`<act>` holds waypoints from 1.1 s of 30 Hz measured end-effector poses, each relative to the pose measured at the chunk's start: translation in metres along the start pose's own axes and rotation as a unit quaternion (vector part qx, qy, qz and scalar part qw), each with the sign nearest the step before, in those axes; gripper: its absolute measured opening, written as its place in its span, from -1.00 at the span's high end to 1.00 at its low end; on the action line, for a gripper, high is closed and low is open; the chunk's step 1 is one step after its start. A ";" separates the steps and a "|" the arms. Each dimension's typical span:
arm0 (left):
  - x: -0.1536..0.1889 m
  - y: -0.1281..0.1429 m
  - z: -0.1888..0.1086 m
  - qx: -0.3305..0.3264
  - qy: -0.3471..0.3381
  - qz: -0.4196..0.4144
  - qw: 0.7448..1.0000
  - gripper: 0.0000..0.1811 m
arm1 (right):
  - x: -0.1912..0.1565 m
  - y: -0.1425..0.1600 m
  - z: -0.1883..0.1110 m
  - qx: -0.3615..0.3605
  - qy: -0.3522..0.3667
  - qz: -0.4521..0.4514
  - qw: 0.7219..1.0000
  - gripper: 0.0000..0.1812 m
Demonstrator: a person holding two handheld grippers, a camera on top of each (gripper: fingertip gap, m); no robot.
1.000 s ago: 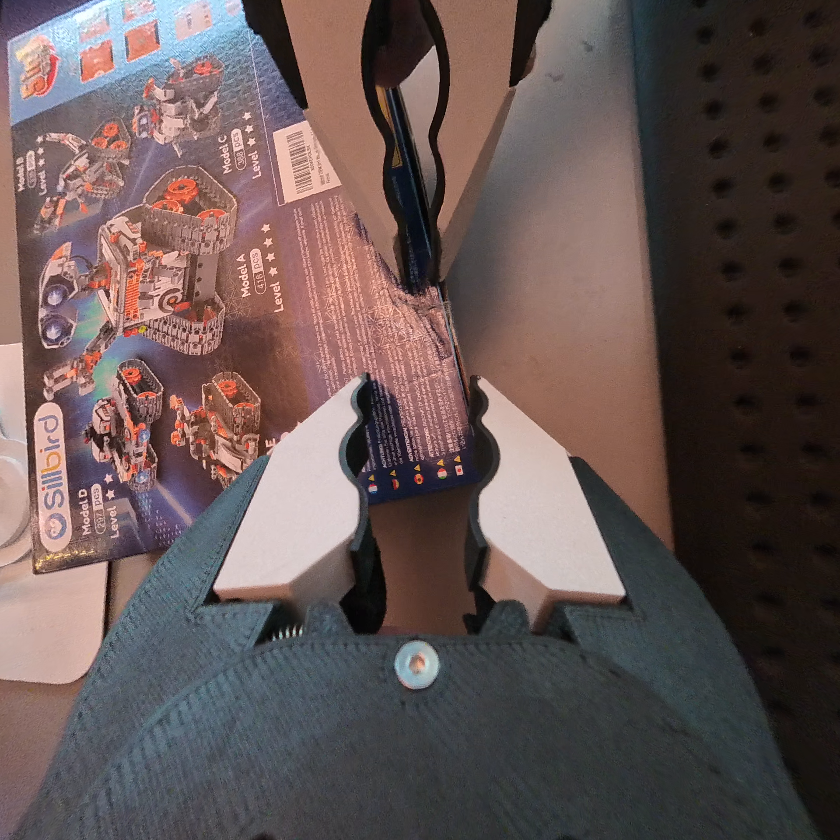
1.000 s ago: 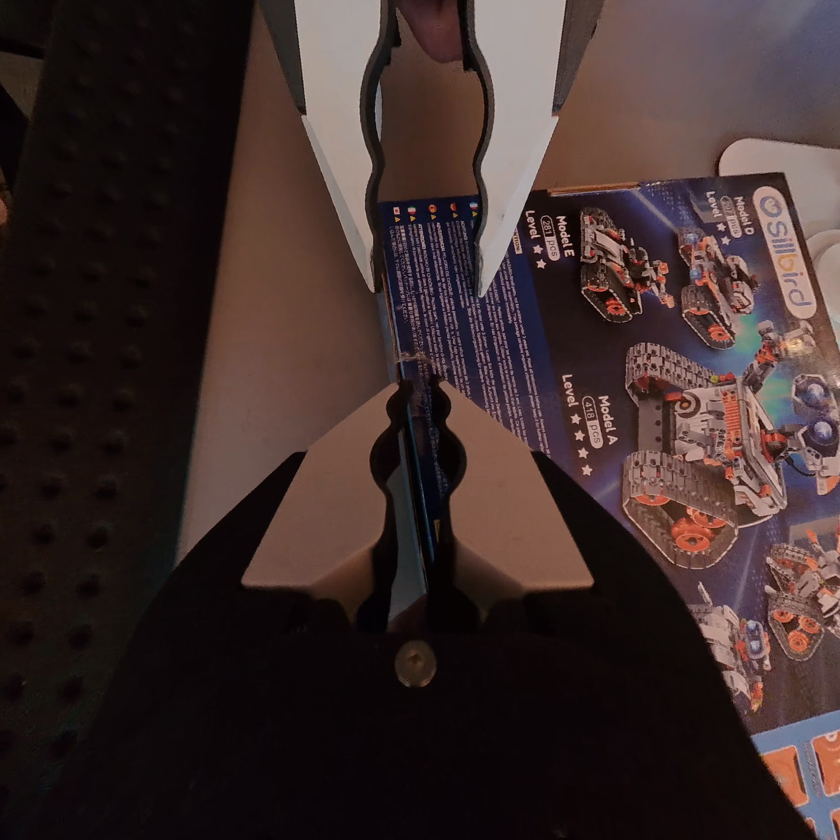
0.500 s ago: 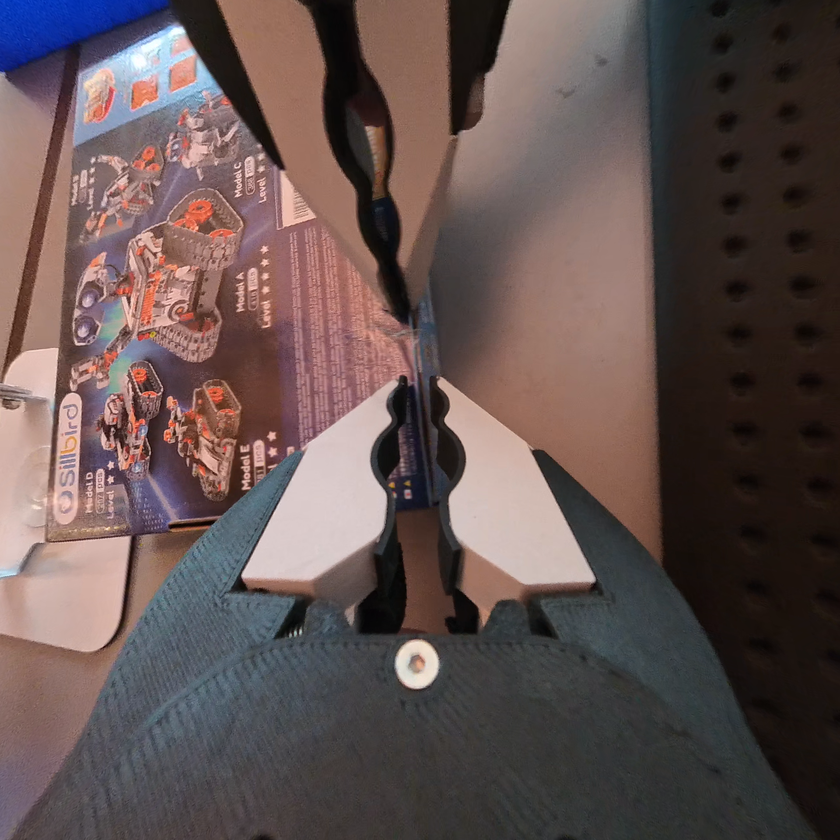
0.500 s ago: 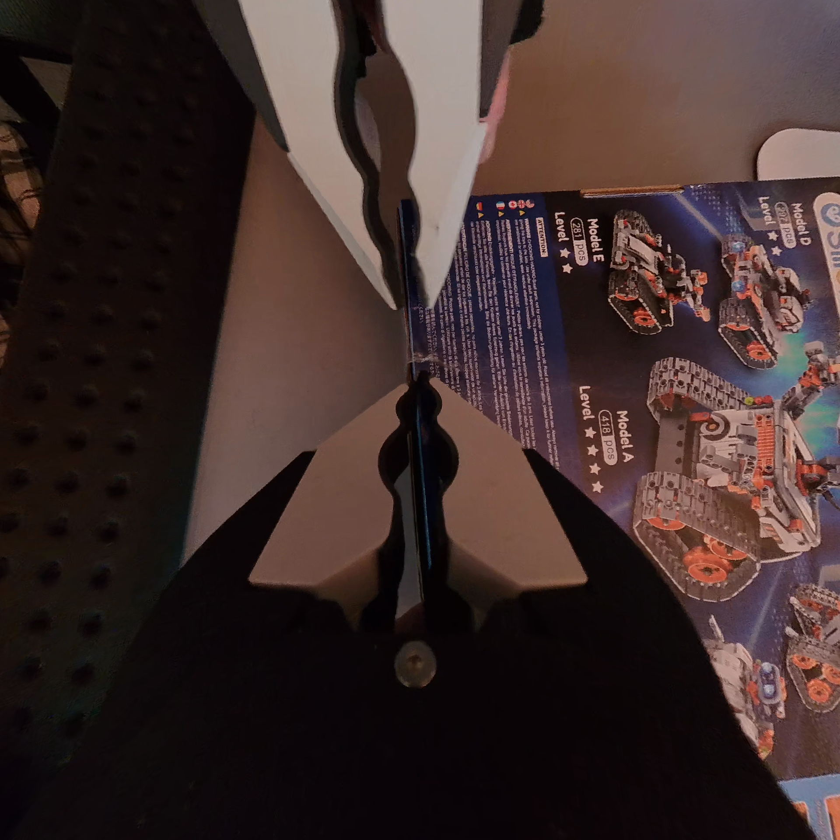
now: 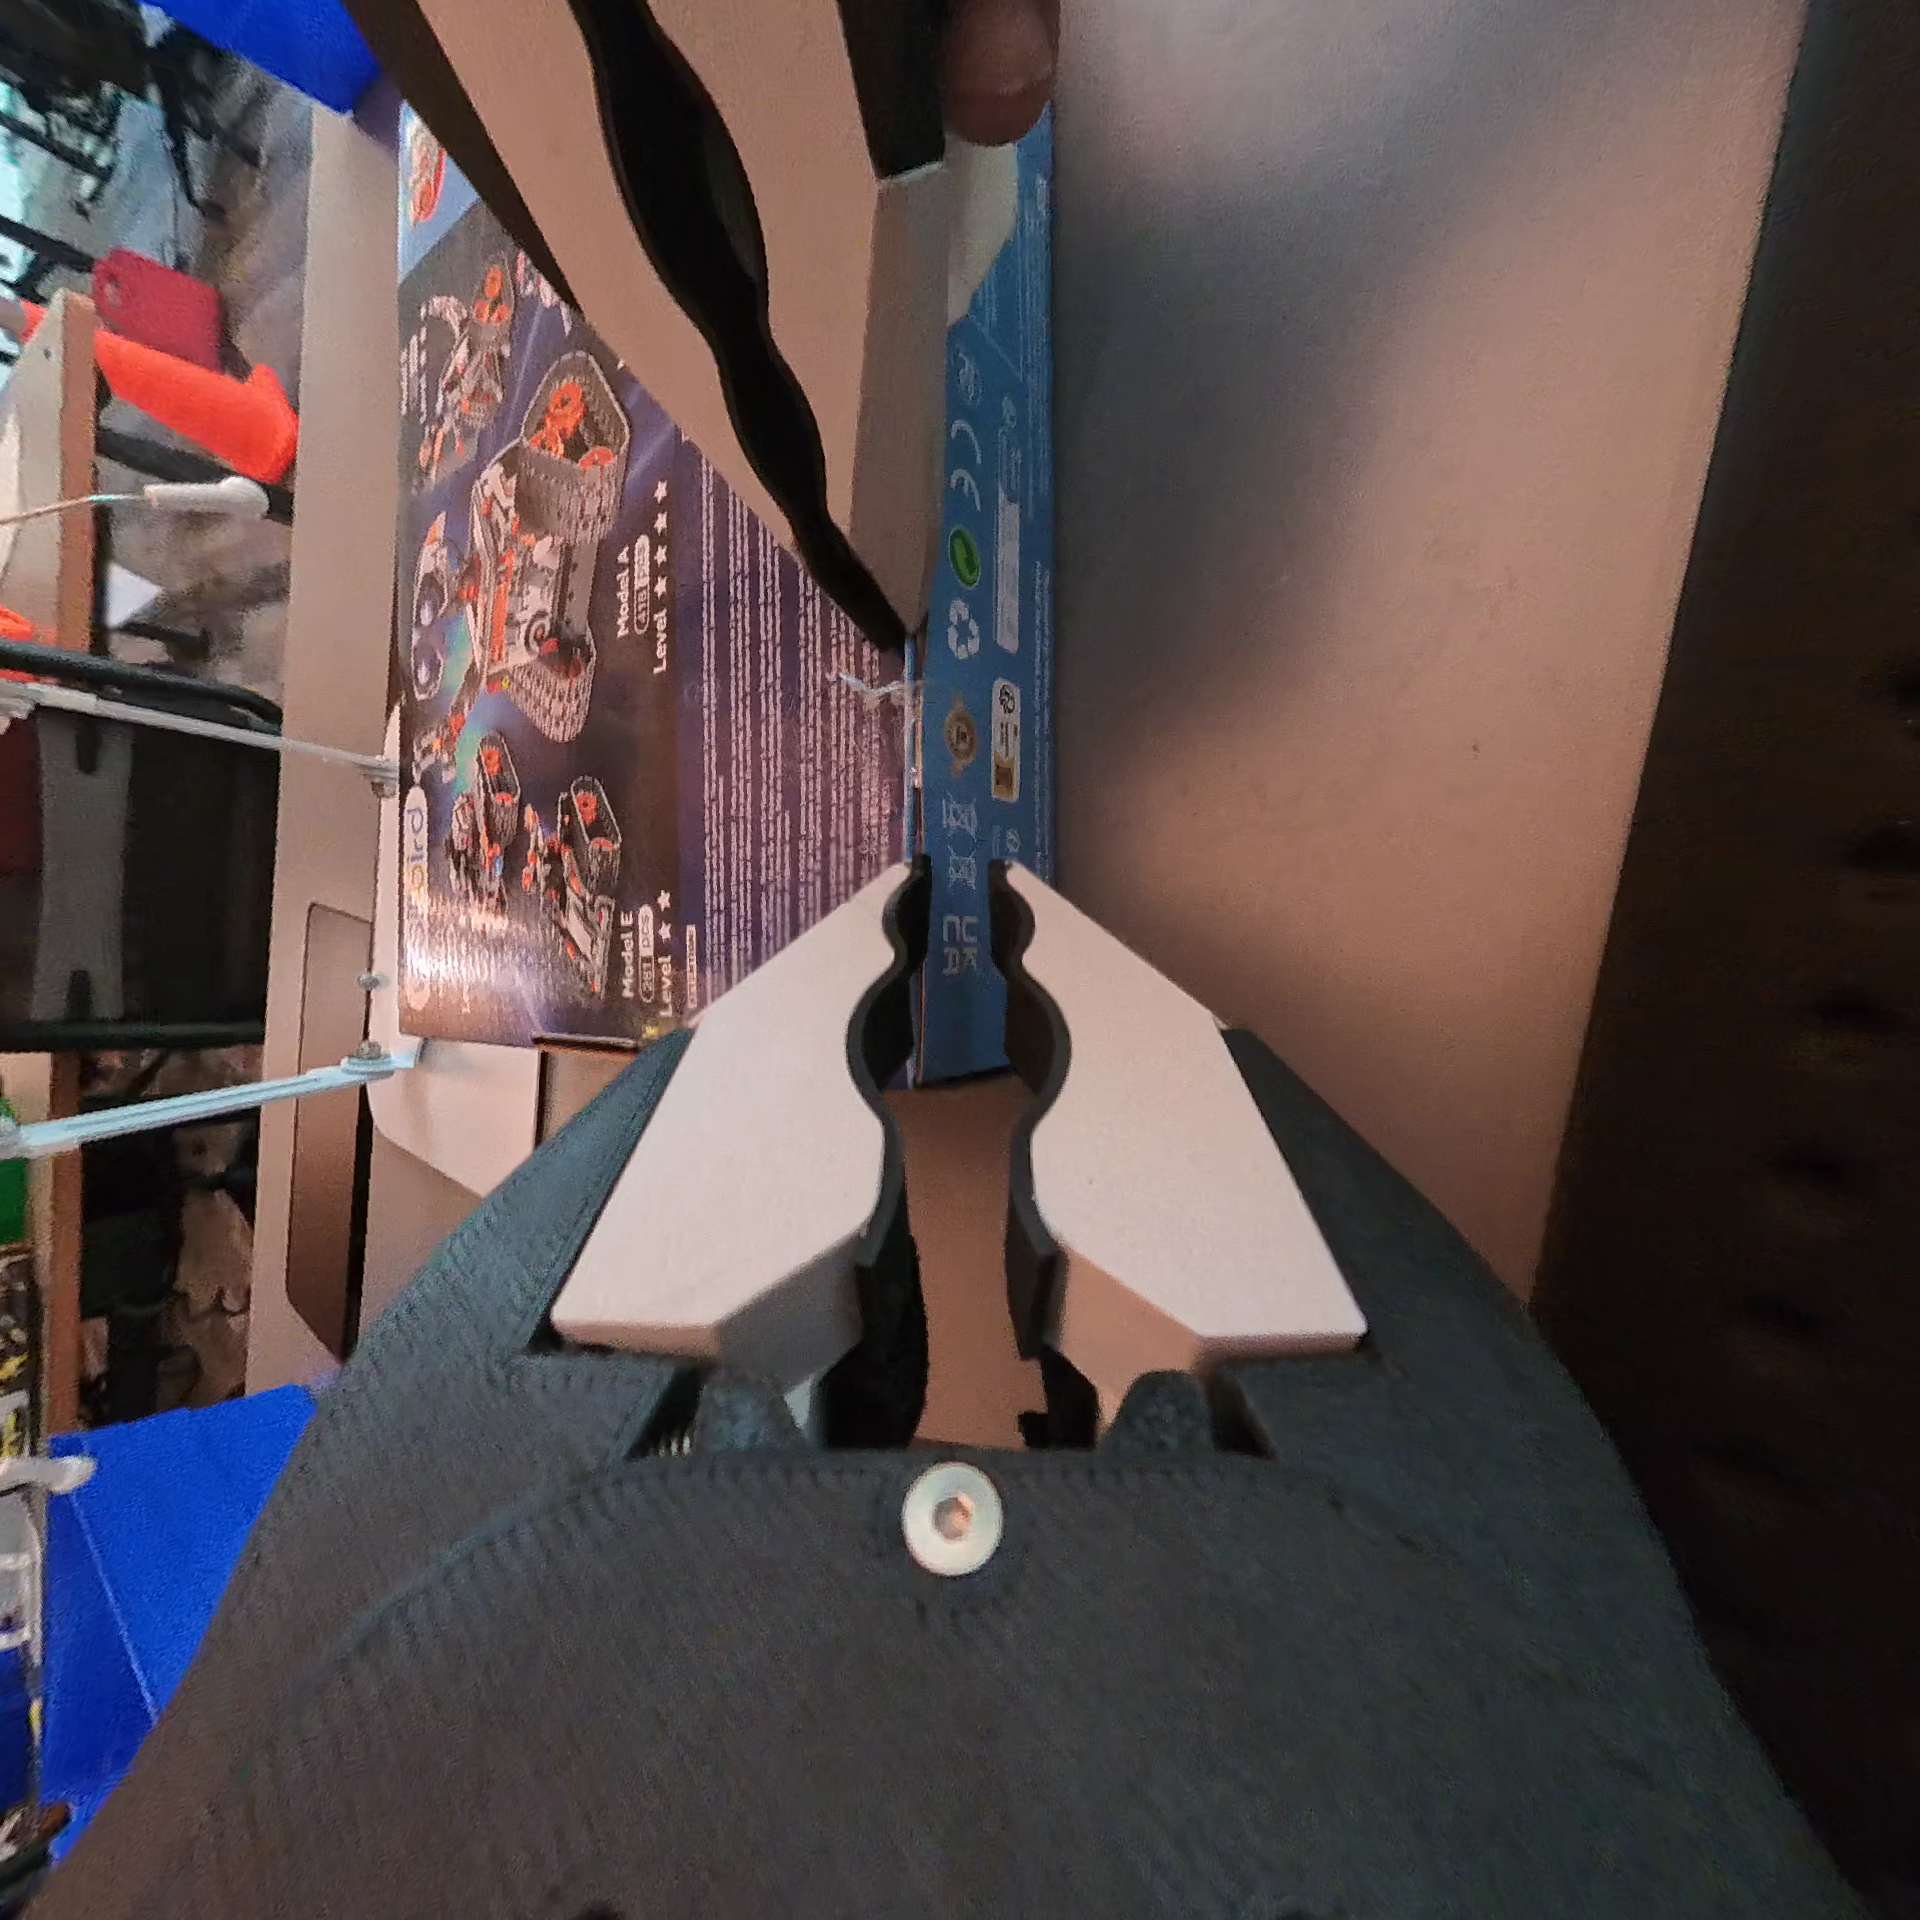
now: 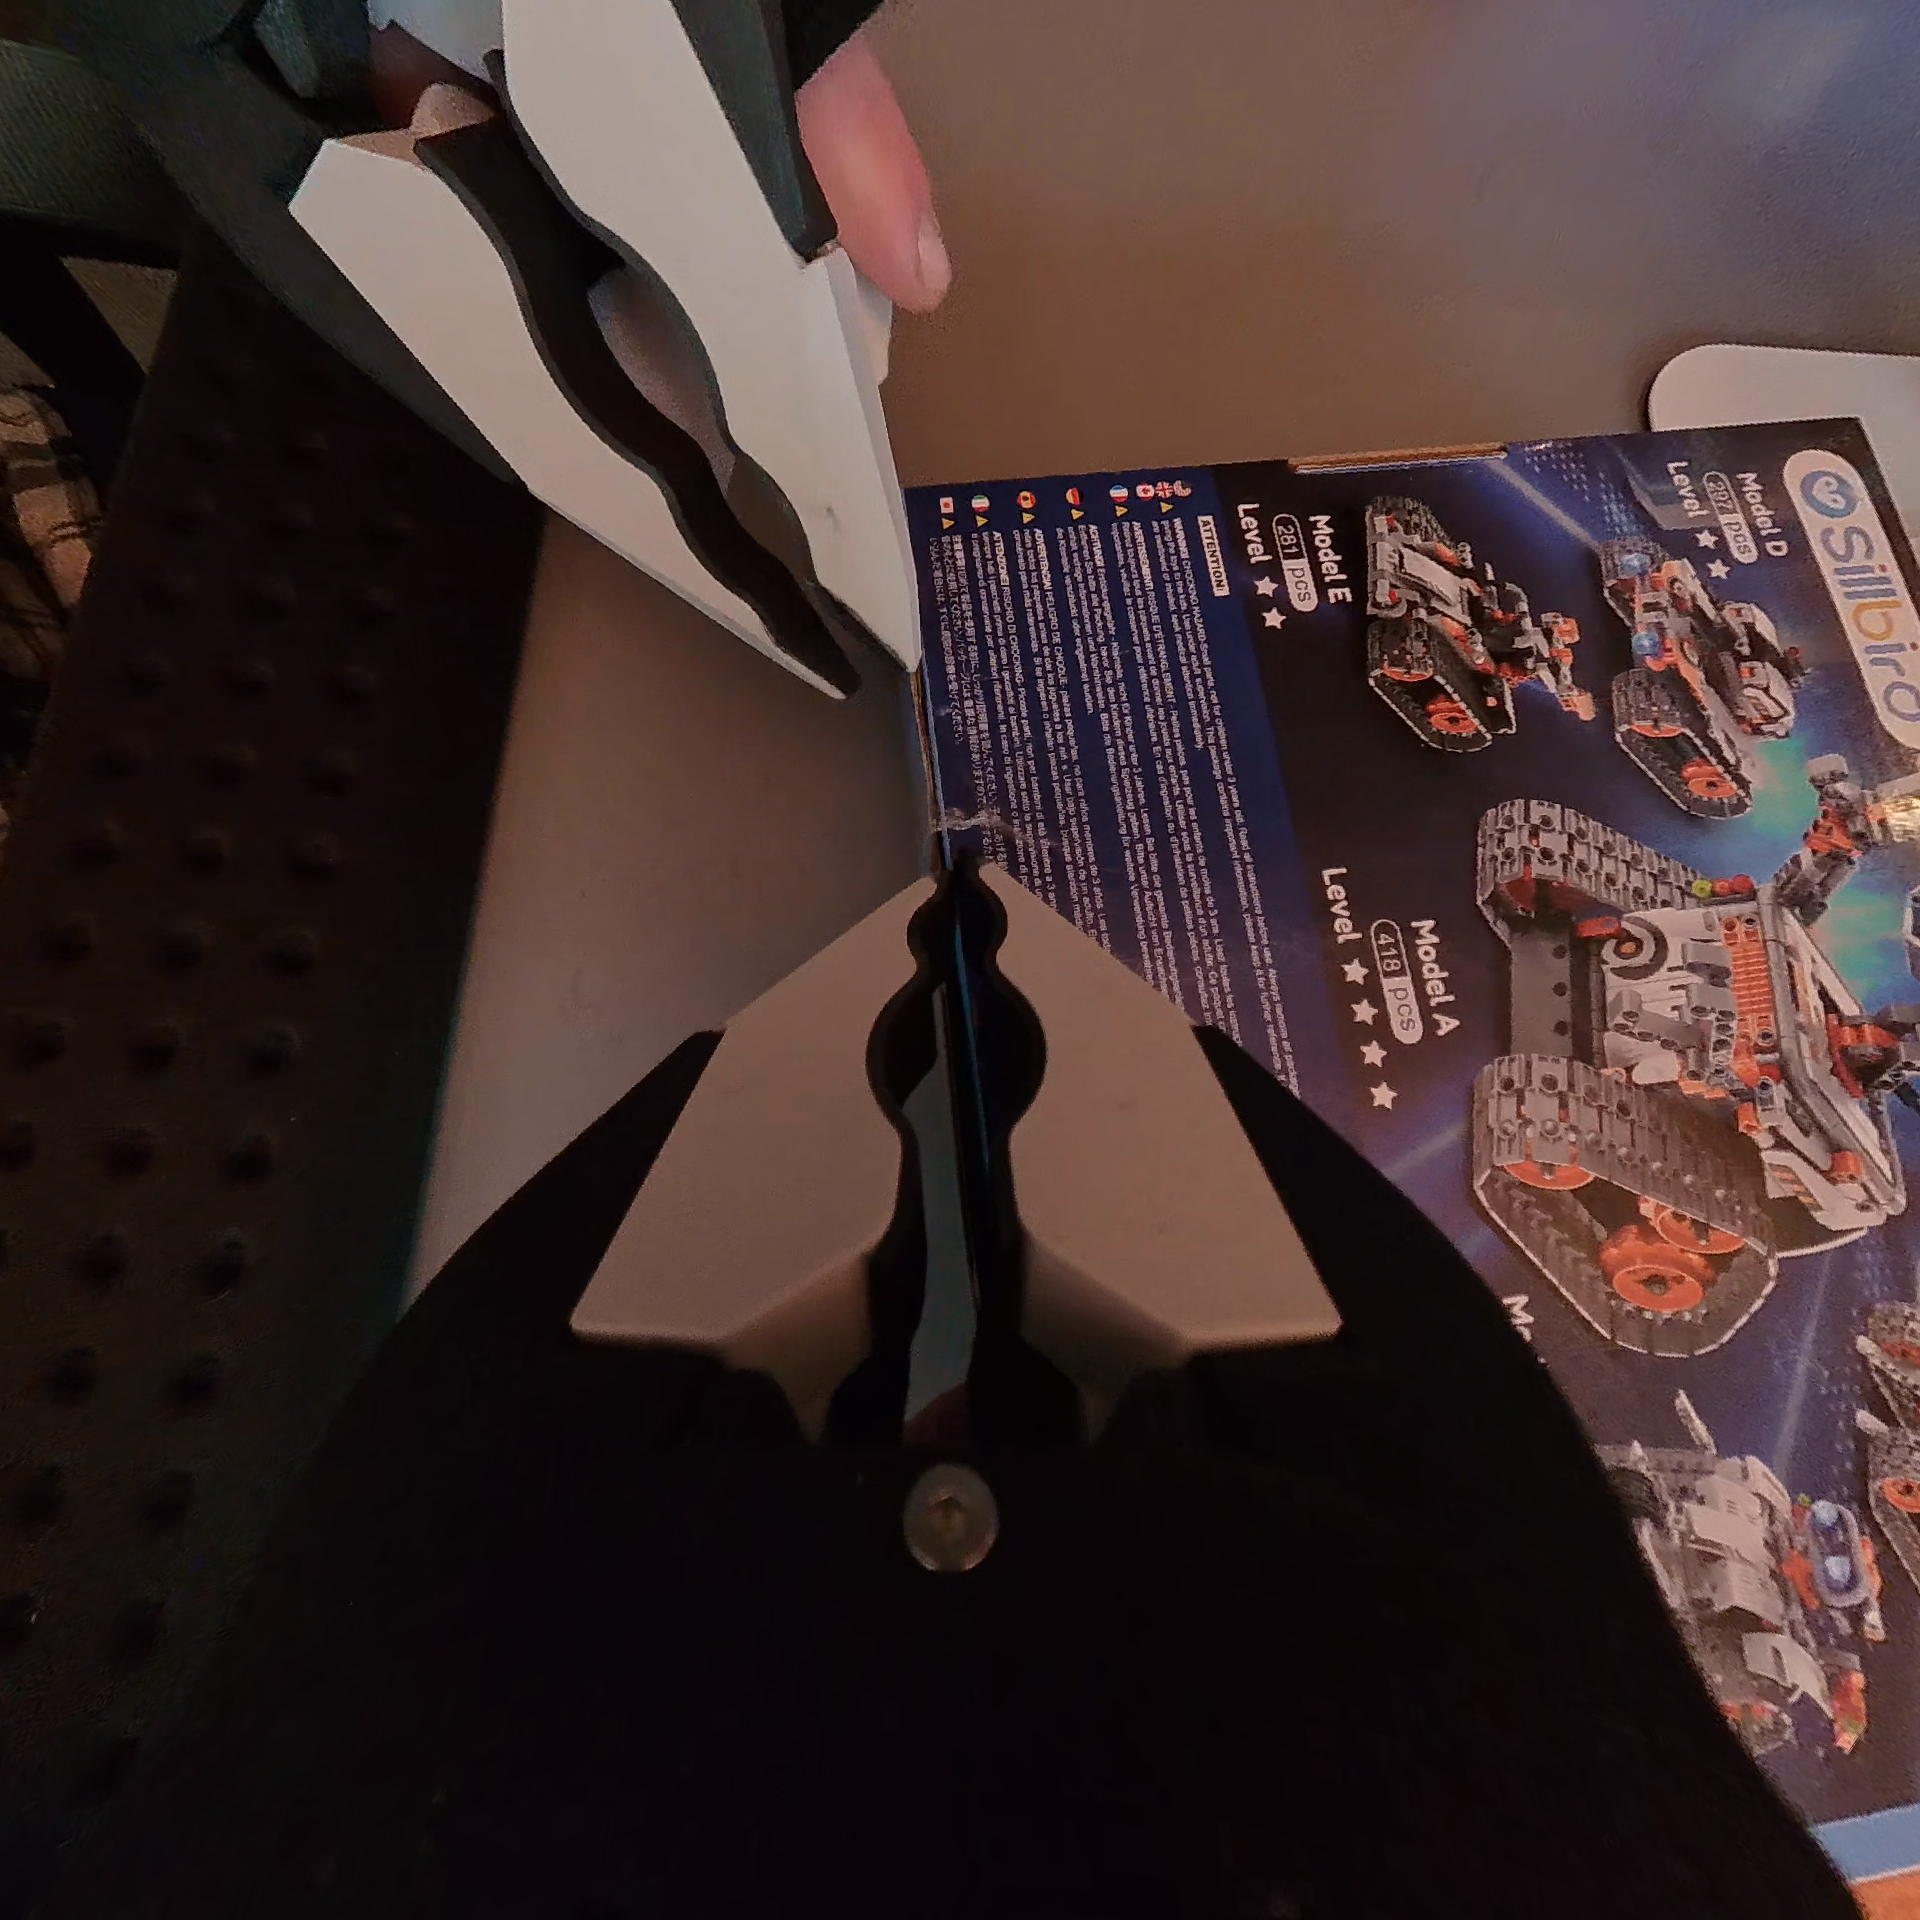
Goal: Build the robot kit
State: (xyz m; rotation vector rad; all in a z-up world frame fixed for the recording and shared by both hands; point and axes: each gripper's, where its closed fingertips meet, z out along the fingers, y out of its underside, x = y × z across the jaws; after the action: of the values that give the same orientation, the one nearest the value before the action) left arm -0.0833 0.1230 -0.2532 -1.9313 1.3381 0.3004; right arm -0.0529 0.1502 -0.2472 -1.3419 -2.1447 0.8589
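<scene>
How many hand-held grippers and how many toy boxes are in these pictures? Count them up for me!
Hand-held grippers: 2 (left hand-held gripper, right hand-held gripper)
Toy box: 1
Total: 3

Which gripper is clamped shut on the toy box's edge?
The right gripper: its jaws pinch the toy box edge tightly between them; the left gripper has its jaws standing apart.

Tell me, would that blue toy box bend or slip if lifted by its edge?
Probably bends a little: the right tool pinches only a thin cardboard edge of the toy box, and crinkled tape beside it suggests a loose flap. Its print looks glossy, so it may slip. Broad and flat, it should not roll.
</scene>
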 end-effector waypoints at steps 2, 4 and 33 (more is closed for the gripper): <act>0.000 0.000 0.000 0.004 -0.008 -0.018 1.000 0.89 | 0.000 0.000 0.000 0.000 -0.002 -0.001 1.000 1.00; -0.001 0.000 0.000 0.006 -0.016 -0.033 0.999 0.91 | 0.000 0.000 0.000 0.000 -0.002 -0.001 1.000 1.00; 0.000 -0.012 0.013 0.084 0.061 -0.185 0.977 0.98 | 0.005 0.002 0.001 0.007 0.006 -0.003 1.000 1.00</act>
State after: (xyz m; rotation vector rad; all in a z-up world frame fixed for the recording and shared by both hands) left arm -0.0702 0.1339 -0.2573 -2.0294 1.0133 -0.1116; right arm -0.0542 0.1558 -0.2490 -1.3298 -2.1274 0.8599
